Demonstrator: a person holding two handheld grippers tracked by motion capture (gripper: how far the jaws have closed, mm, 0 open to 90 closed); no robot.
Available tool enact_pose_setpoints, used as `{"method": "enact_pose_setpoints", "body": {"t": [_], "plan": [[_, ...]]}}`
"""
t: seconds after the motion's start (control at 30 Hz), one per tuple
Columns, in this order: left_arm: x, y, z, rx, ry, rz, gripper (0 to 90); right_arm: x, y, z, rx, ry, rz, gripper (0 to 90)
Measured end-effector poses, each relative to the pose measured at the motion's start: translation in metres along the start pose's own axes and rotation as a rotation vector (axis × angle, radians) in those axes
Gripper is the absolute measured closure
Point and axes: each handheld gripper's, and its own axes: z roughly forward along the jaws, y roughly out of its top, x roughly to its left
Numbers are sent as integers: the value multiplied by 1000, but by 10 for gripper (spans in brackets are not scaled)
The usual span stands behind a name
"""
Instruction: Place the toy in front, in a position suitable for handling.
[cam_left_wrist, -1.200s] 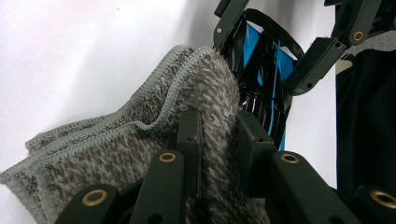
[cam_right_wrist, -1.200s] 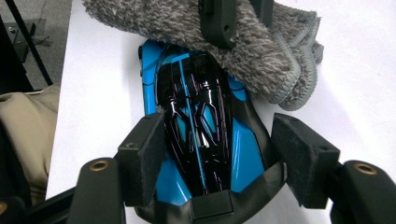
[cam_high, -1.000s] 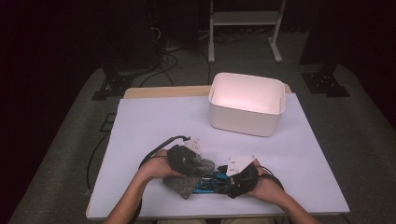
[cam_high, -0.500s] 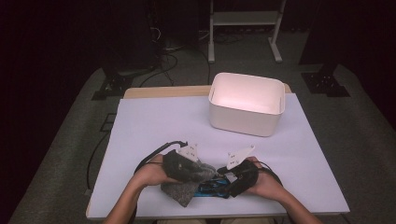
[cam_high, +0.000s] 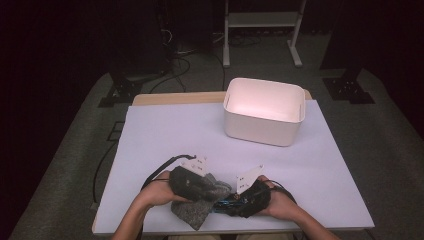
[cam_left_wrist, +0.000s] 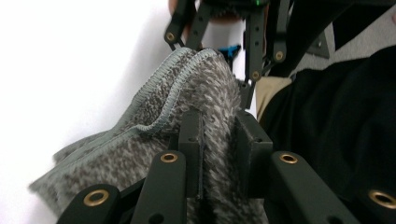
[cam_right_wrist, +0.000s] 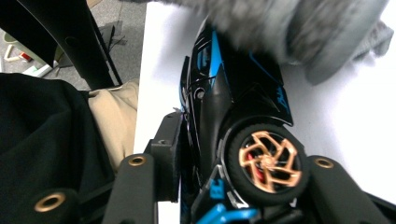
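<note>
Left claw (cam_left_wrist: 217, 140) is clamped on a fold of the fuzzy grey-flecked cloth with the pale stitched hem (cam_left_wrist: 154, 140); pads are sunk in the pile, so it grips well in from the edge, probably to have a firm wad for wiping rather than a loose corner.

Right claw (cam_right_wrist: 233, 158) has just been closing and has the black toy sports car with blue trim and copper-spoked wheels (cam_right_wrist: 233, 107) between its jaws. It grips across the tail, by the rear wheel, with the car on its side, which leaves the body panels exposed to the cloth.

Both sit at the near edge of the white tabletop (cam_high: 165, 135), cloth touching the car's front end. Looks like hold-and-wipe.

White plastic bin (cam_high: 263, 111) stands well apart at the far side, likely the drop-off.
</note>
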Motion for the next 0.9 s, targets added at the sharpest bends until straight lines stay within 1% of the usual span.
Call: {"method": "enact_pose_setpoints", "body": {"t": [0.07,0.13,0.17,0.2,0.27,0.3,0.37,0.43,0.47,0.5,0.53,0.57,0.6,0.63,0.67,0.7,0.73,0.83,0.87,0.9], "plan": [[0,1,-6,-18,18,5,748,0,0,0,-8,-15,-14,557],[1,4,-14,-22,46,14,749,-3,3,-2,-13,-49,-31,560],[2,6,-17,-22,61,14,749,-6,5,-4,-13,-59,-40,561],[3,8,-20,-16,76,18,749,-9,7,-6,-14,-70,-54,562],[5,12,-21,13,114,26,749,-15,11,-10,-2,-106,-76,562],[6,13,-20,23,122,26,749,-19,11,-11,5,-118,-72,562],[9,15,-14,50,134,32,749,-28,7,-10,-8,-110,-45,562],[12,15,-6,69,129,32,749,-30,1,-7,-15,-104,-25,561],[14,15,-2,75,126,31,749,-30,-2,-6,-16,-105,-23,558],[16,15,1,80,124,27,748,-30,-4,-7,-29,-108,-19,553],[17,15,4,90,125,27,749,-30,-4,-7,-25,-109,-4,533],[18,16,6,94,124,26,748,-29,-3,-8,-14,-111,-6,489],[18,16,8,96,125,32,748,-27,-3,-10,-12,-117,-9,465],[17,17,8,102,127,39,747,-26,-4,-13,-19,-120,-13,448],[17,18,8,103,130,45,746,-25,-6,-17,-27,-118,-4,444],[17,19,8,103,132,48,740,-24,-8,-21,-36,-125,-6,449],[17,19,9,100,133,46,735,-23,-11,-24,-44,-130,7,465],[18,25,13,104,136,53,701,-21,-17,-31,-66,-147,19,524],[18,27,14,97,144,60,659,-20,-17,-33,-70,-154,16,549],[18,29,15,91,146,59,611,-20,-17,-34,-76,-163,22,563]]}}
